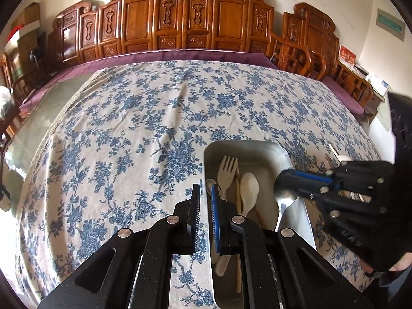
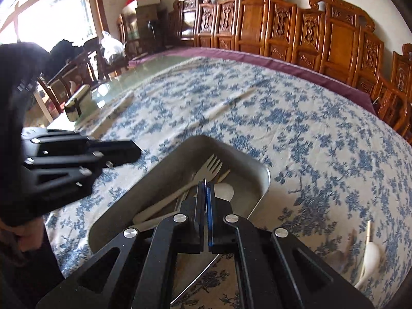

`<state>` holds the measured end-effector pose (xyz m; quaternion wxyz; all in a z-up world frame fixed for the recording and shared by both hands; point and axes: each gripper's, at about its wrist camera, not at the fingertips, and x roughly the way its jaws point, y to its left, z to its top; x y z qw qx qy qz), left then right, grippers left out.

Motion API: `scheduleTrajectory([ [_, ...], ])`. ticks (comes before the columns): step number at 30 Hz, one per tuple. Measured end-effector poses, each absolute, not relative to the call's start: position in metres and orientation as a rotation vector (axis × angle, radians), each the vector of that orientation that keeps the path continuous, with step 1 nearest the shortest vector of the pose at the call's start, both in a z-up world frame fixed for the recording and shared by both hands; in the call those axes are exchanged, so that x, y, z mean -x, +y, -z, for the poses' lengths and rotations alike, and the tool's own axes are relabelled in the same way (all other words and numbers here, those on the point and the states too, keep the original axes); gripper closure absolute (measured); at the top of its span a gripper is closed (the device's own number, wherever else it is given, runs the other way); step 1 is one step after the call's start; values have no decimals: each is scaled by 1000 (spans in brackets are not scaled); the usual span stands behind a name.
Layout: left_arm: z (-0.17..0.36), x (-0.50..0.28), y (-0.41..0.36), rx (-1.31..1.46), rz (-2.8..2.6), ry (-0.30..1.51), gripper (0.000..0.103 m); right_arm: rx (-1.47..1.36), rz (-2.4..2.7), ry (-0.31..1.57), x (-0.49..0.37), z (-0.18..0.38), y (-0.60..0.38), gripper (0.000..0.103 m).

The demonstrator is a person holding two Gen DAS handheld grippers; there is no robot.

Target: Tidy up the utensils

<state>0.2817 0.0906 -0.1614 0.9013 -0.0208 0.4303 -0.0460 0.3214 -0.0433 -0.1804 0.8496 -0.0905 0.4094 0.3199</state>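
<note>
**Utensil tray: 4 items seen inside, 2 outside**

Landmark: 1 rectangular metal tray [image 1: 247,149] on the blue-floral tablecloth [image 1: 128,134].

Inside the tray:
- 1 pale fork [image 1: 226,172], tines toward the tray's far end.
- 1 pale spoon [image 1: 249,188], just beside the fork.
- 1 metal spoon [image 1: 284,200], bowl toward the far end, on the side of the tray nearer the right gripper.
- At least 1 wooden chopstick [image 2: 223,175], tip showing beside the fork; whether there are more I cannot tell.
- A small metal bowl shape behind the left gripper's finger is too hidden to identify.

Outside the tray:
- 1 white ceramic spoon [image 2: 369,260] with 1 chopstick [image 2: 368,231] beside it, lying on the cloth well apart from the tray on its right-hand side.

Grippers, 2 in total:
- Left gripper [image 1: 205,193]: held over the tray's left rim, jaws nearly together with only a narrow gap. No pad visibly presses on anything; nothing gripped.
- Right gripper [image 2: 205,184]: poised over the tray's interior, above the metal spoon, jaws fully together. In the left wrist view the metal spoon's bowl sits right under its tip; whether it touches I cannot tell.

Background: 1 row of carved wooden chairs [image 1: 195,18] beyond the tray's far end.
</note>
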Motion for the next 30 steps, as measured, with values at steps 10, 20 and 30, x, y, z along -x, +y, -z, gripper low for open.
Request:
scheduleTrajectory([
  [10,159,-279,86,36,102,883,95,154,-684,864,-327,184,-49,90],
  [20,149,-265,53,9,153,855,81,145,-579,780,-298,150,-129,71],
  [30,136,-252,-2,-6,234,826,60,122,-309,858,-287,186,-245,70],
])
